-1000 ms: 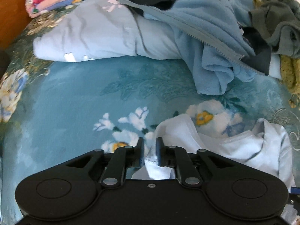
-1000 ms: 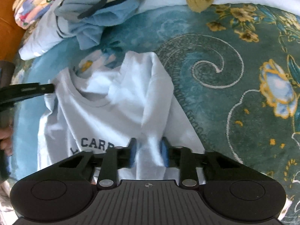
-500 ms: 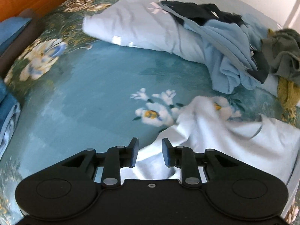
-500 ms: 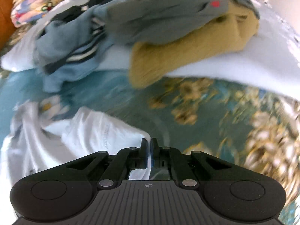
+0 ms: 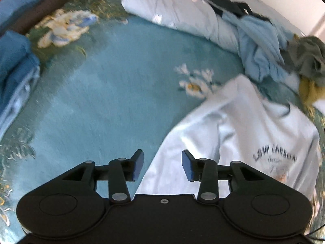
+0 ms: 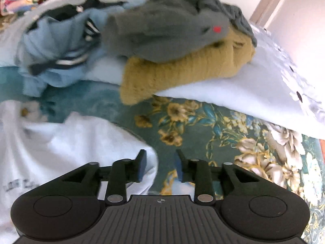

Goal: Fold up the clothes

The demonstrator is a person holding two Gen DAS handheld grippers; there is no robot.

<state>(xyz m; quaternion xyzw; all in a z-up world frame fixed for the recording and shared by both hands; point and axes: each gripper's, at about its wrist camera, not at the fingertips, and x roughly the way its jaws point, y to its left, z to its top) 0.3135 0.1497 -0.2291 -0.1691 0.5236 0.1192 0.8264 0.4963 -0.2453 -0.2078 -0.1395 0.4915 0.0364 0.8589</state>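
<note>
Teal floral bedspread point(image 5: 105, 93) lies bare to the left of your left gripper point(image 5: 162, 165). On it, to the right, the white T-shirt point(image 5: 254, 126) shows "LOW CARBON" in dark print; the smaller line beneath is too blurred to read. Your left jaws have just been opening, above the shirt's left edge, nothing pinched. Your right gripper point(image 6: 160, 165) has also just been opening, its left finger point(image 6: 141, 165) over the shirt's right edge, gripping nothing. Beyond, a grey garment point(image 6: 162, 32) tops a mustard knit point(image 6: 182, 73).

One white T-shirt point(image 5: 254, 126), one grey garment point(image 6: 162, 34), one mustard sweater point(image 6: 182, 75), one light-blue garment point(image 6: 56, 46), two claws.
</note>
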